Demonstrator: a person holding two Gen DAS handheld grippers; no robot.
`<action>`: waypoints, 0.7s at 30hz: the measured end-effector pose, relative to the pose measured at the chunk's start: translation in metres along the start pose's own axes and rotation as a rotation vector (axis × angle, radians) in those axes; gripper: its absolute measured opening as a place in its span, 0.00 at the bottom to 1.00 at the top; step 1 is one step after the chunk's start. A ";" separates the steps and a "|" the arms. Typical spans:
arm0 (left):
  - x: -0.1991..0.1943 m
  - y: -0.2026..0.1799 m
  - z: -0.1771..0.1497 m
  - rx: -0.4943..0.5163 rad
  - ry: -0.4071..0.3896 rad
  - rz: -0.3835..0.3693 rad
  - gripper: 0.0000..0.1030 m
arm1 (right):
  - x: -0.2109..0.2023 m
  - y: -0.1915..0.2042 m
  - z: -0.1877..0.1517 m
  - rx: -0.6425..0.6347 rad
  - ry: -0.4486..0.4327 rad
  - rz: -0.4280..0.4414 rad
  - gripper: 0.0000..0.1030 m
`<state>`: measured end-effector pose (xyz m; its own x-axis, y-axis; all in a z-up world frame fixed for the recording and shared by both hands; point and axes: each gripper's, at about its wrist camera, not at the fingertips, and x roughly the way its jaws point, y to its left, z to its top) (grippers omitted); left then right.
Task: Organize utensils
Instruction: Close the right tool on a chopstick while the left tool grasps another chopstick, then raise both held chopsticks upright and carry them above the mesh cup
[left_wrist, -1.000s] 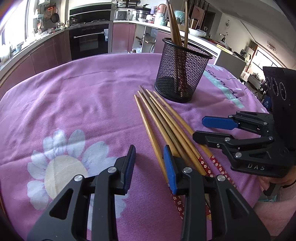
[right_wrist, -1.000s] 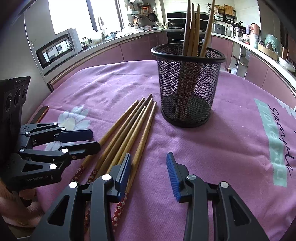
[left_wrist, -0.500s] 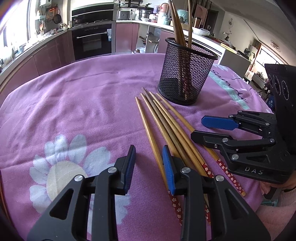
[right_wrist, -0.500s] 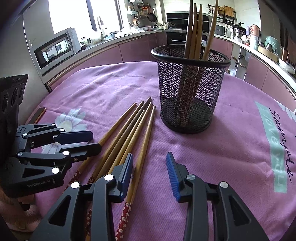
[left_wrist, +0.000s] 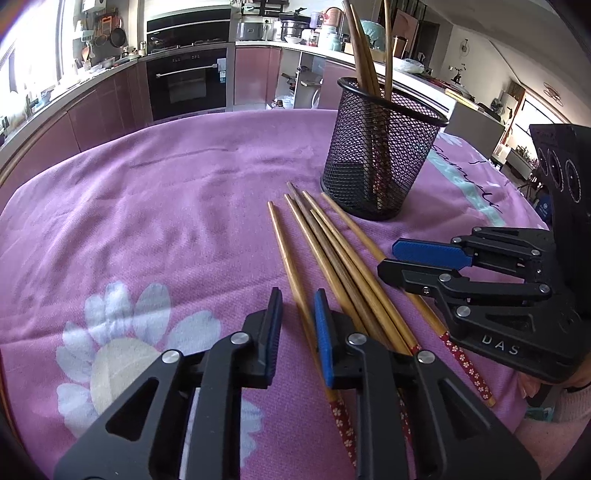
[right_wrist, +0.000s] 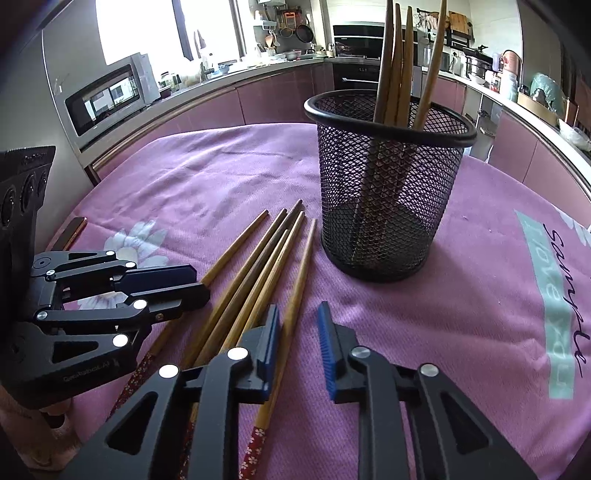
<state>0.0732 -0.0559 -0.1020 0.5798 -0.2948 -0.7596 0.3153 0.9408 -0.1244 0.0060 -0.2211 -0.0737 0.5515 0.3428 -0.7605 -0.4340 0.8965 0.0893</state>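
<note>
Both the left gripper (left_wrist: 297, 314) and right gripper (right_wrist: 298, 325) hover low over the loose wooden chopsticks (left_wrist: 332, 258) on the purple-clothed surface (left_wrist: 166, 206) beside the black mesh holder (right_wrist: 384, 192), fingers closing around one stick each, not yet pinching, so lifting comes next.

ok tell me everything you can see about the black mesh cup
The black mesh cup is a round wire-mesh holder with a solid rolled rim, looking like metal. It stands upright on the purple tablecloth, just beyond the tips of the loose chopsticks lying there. Several brown chopsticks in the cup lean against its rim, tips up. Neither gripper touches it.
</note>
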 end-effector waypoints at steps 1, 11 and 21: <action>0.001 0.000 0.001 -0.002 0.001 0.001 0.14 | 0.000 -0.001 0.000 0.001 0.000 0.002 0.13; 0.002 -0.002 0.001 -0.016 0.004 0.015 0.09 | -0.002 -0.010 -0.002 0.042 -0.004 0.043 0.05; -0.001 0.000 -0.003 0.002 0.014 0.019 0.09 | -0.004 -0.005 -0.006 -0.016 0.011 0.011 0.07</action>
<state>0.0700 -0.0554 -0.1031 0.5753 -0.2744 -0.7706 0.3054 0.9460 -0.1088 0.0016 -0.2285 -0.0745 0.5383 0.3496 -0.7668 -0.4518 0.8878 0.0876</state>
